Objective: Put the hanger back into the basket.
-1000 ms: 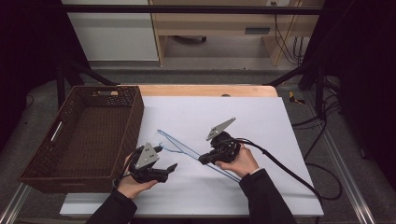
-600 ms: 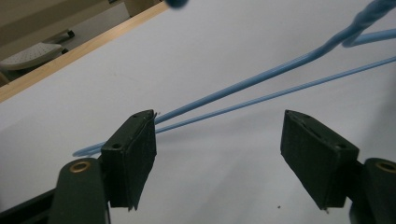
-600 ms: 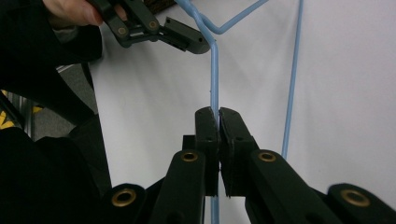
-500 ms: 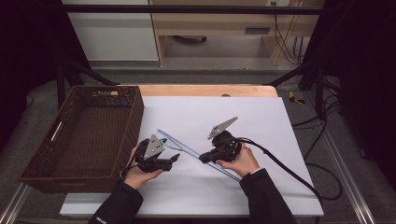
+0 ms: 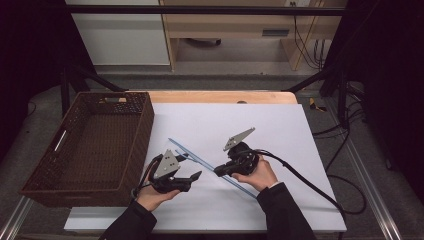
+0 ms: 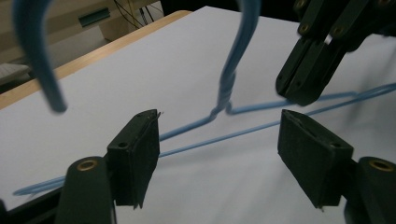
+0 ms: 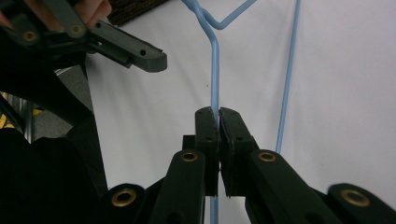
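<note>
The right gripper (image 7: 218, 116) is clamped on one wire of a blue coat hanger (image 5: 210, 162), its jaws pressed together around it. The left gripper (image 6: 219, 140) has its jaws spread wide apart, holding nothing, with the hanger's twisted neck just beyond them. The hanger lies across the white sheet (image 5: 280, 130) toward the table's near edge. A brown wicker basket (image 5: 132, 145) sits at the left edge.

Blue hanger (image 5: 200, 156), brown basket (image 5: 45, 192)
</note>
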Motion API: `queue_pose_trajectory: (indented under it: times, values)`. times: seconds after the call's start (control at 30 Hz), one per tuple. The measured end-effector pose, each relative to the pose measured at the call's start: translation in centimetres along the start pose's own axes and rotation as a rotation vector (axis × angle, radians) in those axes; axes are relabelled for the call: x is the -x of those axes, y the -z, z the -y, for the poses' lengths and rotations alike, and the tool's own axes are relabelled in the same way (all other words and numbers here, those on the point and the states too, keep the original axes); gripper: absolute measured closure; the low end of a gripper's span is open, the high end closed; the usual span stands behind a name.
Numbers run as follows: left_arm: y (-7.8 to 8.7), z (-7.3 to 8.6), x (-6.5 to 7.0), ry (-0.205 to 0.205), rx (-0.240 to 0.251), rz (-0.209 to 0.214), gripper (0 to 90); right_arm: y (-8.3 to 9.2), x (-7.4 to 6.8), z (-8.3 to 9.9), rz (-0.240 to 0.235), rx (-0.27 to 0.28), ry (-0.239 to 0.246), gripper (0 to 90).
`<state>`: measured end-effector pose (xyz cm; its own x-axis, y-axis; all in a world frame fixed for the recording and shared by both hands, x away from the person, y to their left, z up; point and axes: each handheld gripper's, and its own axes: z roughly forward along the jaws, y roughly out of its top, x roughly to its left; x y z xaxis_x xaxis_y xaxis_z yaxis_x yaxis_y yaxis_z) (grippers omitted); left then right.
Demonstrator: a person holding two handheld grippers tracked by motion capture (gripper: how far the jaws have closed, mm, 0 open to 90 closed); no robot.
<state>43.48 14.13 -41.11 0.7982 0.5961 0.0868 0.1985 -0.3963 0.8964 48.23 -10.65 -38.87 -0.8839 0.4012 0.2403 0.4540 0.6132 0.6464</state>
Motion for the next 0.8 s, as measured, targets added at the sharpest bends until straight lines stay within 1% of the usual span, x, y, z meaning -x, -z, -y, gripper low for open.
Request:
queue_pose_trajectory:
  times: [0.03,0.07,0.13,0.2,0.23,0.27,0.4,0.47,0.5,0.53,0.57,0.7,0.8]
  values:
    - [-0.1,-0.3,0.2,0.009,0.003,0.009,30.9,-0.1,0.0,0.0,0.002,-0.003,0.006,87.7]
    - [-0.1,-0.5,0.3,0.021,0.002,0.009,32.2,-0.1,0.0,0.0,0.005,-0.008,0.005,87.6]
    - [-0.3,-0.9,0.4,0.043,-0.005,-0.005,36.8,-0.3,-0.1,0.1,-0.002,-0.002,0.008,87.6]
    - [-0.4,-1.0,0.2,0.08,-0.003,-0.012,43.6,-0.3,-0.1,0.1,0.002,-0.006,0.013,87.6]
    - [-0.3,-1.0,0.1,0.094,0.001,-0.009,48.7,-0.3,-0.1,0.1,0.004,-0.007,0.015,87.6]
    - [-0.2,-1.0,0.0,0.106,0.004,-0.016,52.6,-0.3,-0.1,0.2,0.006,-0.008,0.015,87.6]
    - [0.2,-1.0,0.1,0.128,0.014,-0.006,65.3,-0.4,-0.1,0.3,0.013,-0.014,0.012,87.6]
    - [0.3,-1.1,0.3,0.142,0.012,-0.016,73.0,-0.4,-0.1,0.3,0.012,-0.015,0.013,87.6]
    - [0.3,-1.2,0.4,0.145,0.013,-0.021,77.5,-0.5,-0.1,0.4,0.011,-0.013,0.013,87.6]
    - [0.3,-1.2,0.5,0.143,0.016,-0.019,80.5,-0.5,-0.1,0.4,0.015,-0.017,0.008,87.6]
    - [0.3,-1.3,0.6,0.138,0.015,-0.027,82.7,-0.5,-0.1,0.4,0.015,-0.013,0.016,87.6]
    - [0.2,-1.4,1.2,0.111,0.006,-0.065,84.6,-0.6,-0.2,0.5,0.019,-0.018,0.016,87.4]
    - [0.0,-1.5,1.5,0.103,0.002,-0.086,85.3,-0.6,-0.4,0.6,0.041,-0.015,0.027,86.7]
